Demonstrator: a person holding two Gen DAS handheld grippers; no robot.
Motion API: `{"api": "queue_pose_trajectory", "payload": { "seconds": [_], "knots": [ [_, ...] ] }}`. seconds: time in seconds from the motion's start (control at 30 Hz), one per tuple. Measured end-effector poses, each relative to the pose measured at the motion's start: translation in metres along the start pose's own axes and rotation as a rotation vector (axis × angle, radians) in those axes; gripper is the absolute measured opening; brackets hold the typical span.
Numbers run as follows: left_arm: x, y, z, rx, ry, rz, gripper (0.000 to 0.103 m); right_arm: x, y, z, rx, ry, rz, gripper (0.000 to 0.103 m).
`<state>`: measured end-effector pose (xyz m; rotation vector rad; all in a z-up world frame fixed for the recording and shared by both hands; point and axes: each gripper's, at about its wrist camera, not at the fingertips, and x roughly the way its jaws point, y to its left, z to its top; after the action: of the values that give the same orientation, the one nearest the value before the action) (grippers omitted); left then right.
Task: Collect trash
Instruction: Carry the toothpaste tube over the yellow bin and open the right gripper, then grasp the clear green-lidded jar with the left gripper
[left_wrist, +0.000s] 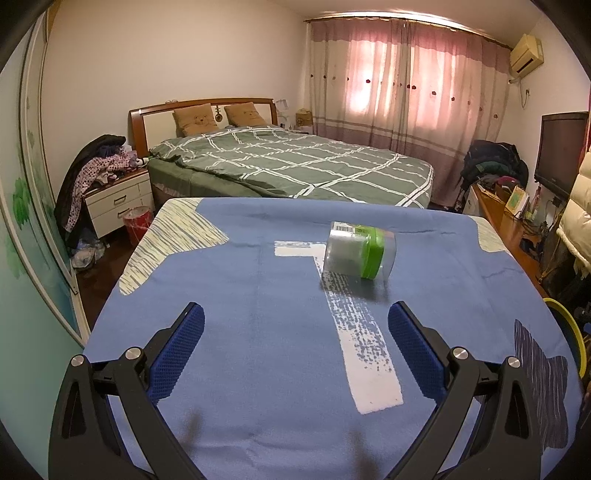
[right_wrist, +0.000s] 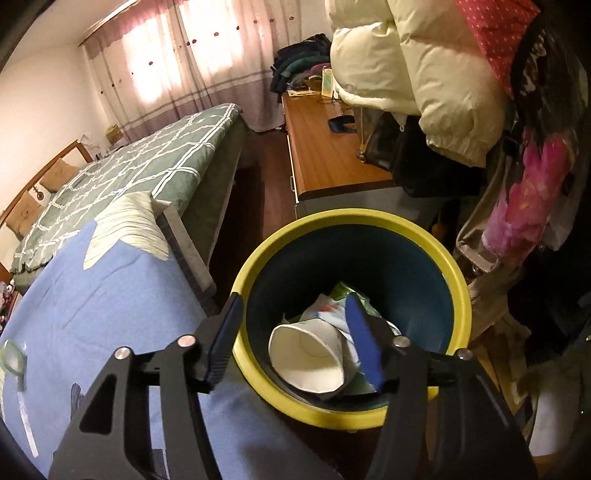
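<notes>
Over the bin, beside the table, I had my right gripper with its jaws apart and empty; a paper cup lay inside among wrappers. Away from the bin, my left gripper gaped empty above the table, short of a plastic jar on its side.

Bedroom, green plaid bed, backlit pink curtains, white nightstand, wooden dresser, dark floor.
</notes>
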<state>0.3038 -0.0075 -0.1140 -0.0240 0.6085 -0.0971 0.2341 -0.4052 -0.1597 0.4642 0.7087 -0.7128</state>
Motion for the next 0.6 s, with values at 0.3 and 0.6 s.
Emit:
{"api": "queue_pose_trajectory", "payload": {
  "seconds": [0.3, 0.6],
  "knots": [
    [0.021, -0.022, 0.001, 0.057, 0.121, -0.056, 0.098, 0.002, 0.0, 0.001, -0.006, 0.01, -0.005, 0.067],
    [0.081, -0.057, 0.034, 0.14, 0.182, -0.085, 0.098, 0.005, 0.002, 0.002, -0.011, 0.017, 0.002, 0.067]
  ]
}}
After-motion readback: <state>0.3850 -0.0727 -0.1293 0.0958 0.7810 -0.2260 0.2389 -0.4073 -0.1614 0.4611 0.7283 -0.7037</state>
